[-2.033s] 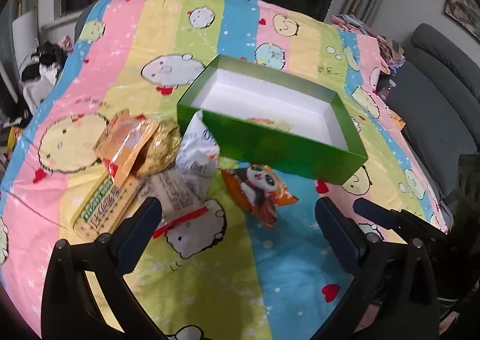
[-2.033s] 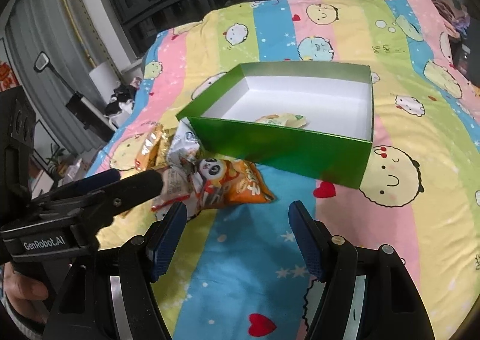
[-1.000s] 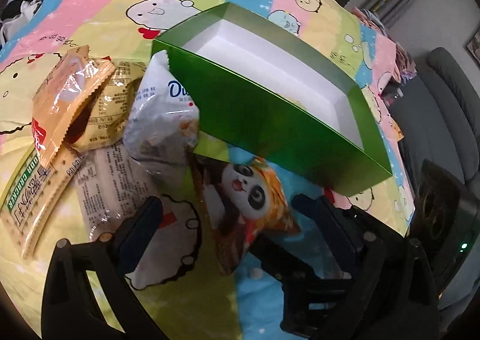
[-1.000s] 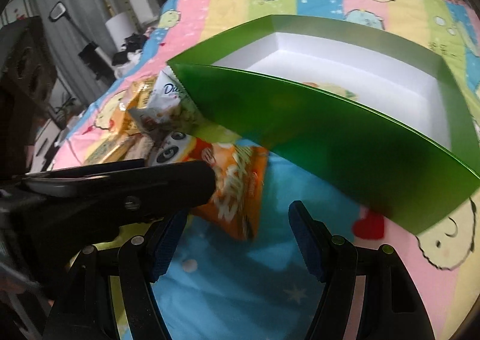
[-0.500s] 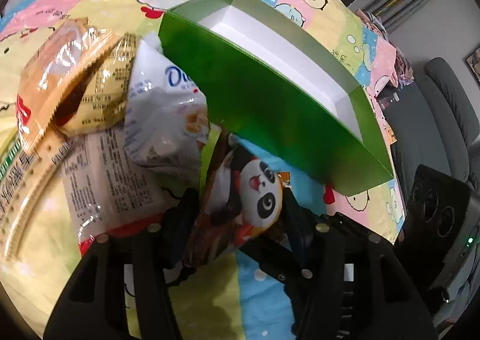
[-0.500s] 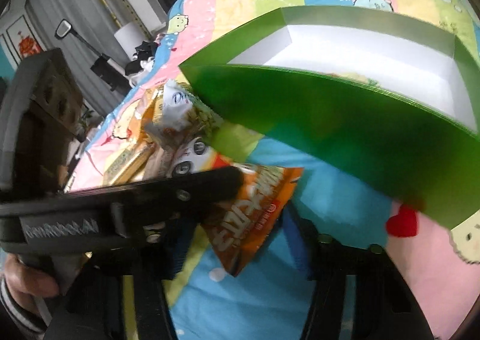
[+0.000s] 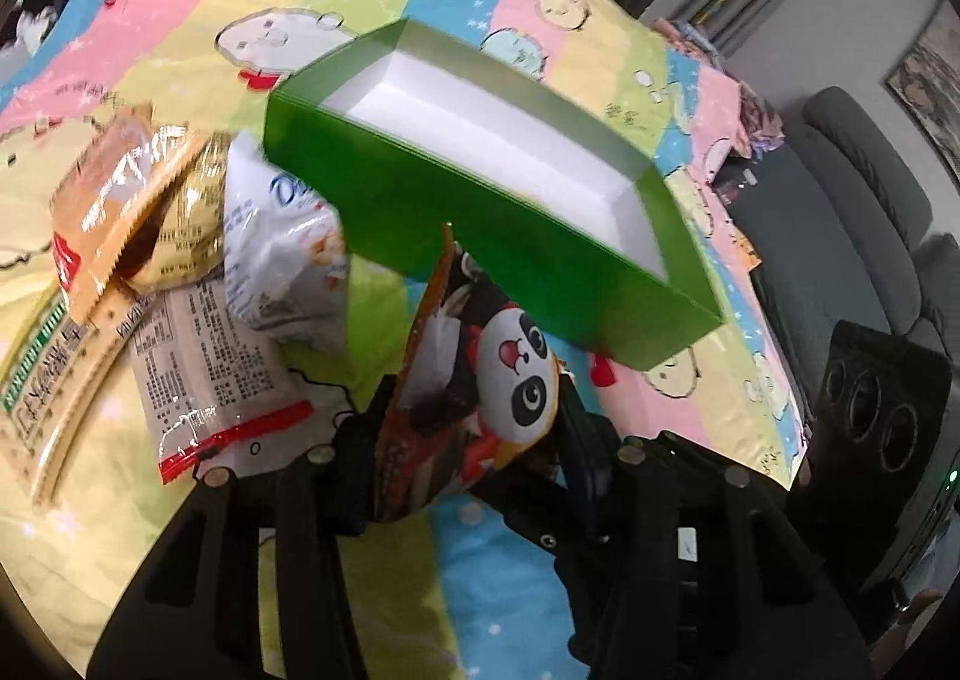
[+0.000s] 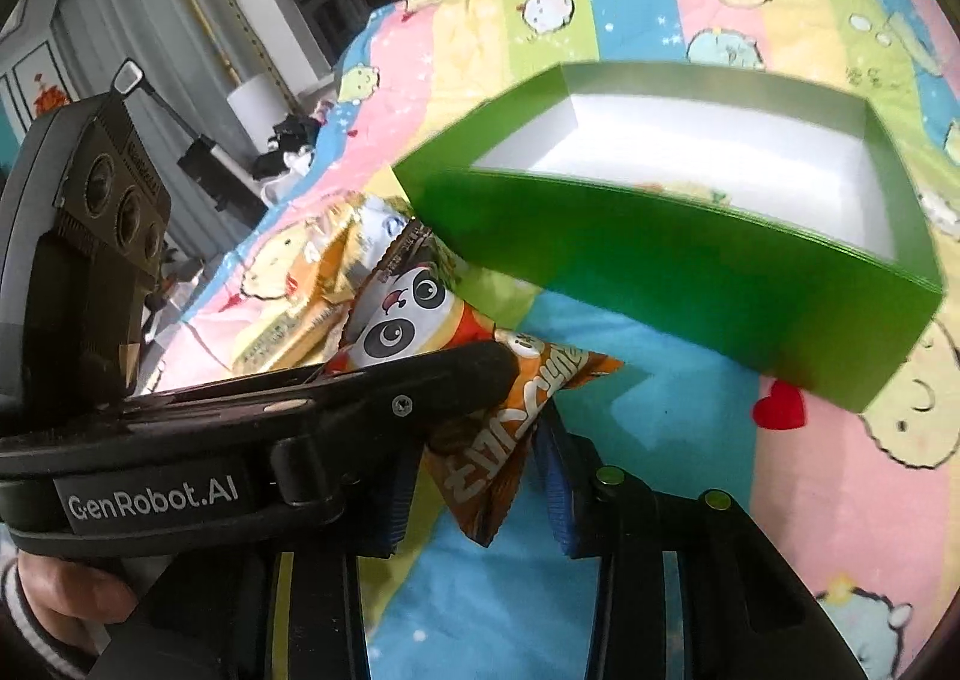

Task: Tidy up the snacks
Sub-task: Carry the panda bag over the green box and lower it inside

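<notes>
Orange panda snack bag (image 7: pixel 480 380) sits clamped at both ends — left tool (image 7: pixel 474 440) and right tool (image 8: pixel 480 476) have just closed, pads pressing its foil. Bag appears lifted off the bed, just short of the green box (image 7: pixel 480 212) at twelve o'clock. Step in hand: pickup. Next — carry over the near wall, release inside. Other packets (image 7: pixel 180 236) remain at ten o'clock.

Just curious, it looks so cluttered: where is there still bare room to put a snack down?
Most of the green cardboard box's white floor is bare; one small packet lies near its front wall. The striped cartoon bedspread in front of it is free. Left of the box it is crowded with a pile of snack packets.
</notes>
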The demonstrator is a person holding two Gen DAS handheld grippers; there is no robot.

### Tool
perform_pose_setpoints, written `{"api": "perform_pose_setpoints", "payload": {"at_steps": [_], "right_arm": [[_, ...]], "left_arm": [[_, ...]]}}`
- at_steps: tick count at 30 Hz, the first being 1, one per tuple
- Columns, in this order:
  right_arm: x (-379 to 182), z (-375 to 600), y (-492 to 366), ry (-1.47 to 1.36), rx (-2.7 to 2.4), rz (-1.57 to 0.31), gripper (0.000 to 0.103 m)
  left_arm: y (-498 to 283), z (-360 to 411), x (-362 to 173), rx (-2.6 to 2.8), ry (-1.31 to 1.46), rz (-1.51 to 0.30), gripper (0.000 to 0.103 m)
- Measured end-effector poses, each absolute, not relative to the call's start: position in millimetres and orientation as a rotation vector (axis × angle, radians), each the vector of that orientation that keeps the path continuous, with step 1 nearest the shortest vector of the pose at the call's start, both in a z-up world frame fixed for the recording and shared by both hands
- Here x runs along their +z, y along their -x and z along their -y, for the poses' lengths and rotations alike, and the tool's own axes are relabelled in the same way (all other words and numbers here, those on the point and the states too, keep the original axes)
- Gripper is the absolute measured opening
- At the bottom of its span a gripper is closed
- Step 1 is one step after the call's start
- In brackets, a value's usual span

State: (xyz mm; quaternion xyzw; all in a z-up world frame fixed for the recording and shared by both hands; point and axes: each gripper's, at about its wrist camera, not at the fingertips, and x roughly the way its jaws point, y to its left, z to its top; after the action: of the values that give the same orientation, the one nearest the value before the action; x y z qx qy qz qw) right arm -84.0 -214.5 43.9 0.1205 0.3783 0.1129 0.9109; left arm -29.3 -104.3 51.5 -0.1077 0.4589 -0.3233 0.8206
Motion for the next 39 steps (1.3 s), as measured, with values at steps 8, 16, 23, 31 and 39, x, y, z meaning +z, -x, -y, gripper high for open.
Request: {"api": "perform_pose_setpoints", "payload": {"at_steps": [8, 16, 23, 31, 39], "right_arm": [[78.9, 205.4, 103.5, -0.205, 0.203, -0.710, 0.038], [110.0, 202.4, 107.4, -0.163, 0.190, -0.630, 0.038], [123.5, 209.3, 98.8, -0.160, 0.182, -0.583, 0.038], [133.5, 224.3, 82.1, -0.167, 0.171, -0.544, 0.038], [129.2, 241.5, 61.9, -0.185, 0.159, -0.538, 0.039]], "left_arm": [[46.8, 102.0, 87.6, -0.727, 0.192, -0.876, 0.049], [47.7, 101.4, 119.4, -0.749, 0.159, -0.786, 0.049], [37.8, 109.6, 135.5, -0.764, 0.143, -0.745, 0.049], [18.0, 123.6, 145.0, -0.775, 0.140, -0.720, 0.049], [-4.9, 141.9, 142.5, -0.781, 0.135, -0.729, 0.049]]}}
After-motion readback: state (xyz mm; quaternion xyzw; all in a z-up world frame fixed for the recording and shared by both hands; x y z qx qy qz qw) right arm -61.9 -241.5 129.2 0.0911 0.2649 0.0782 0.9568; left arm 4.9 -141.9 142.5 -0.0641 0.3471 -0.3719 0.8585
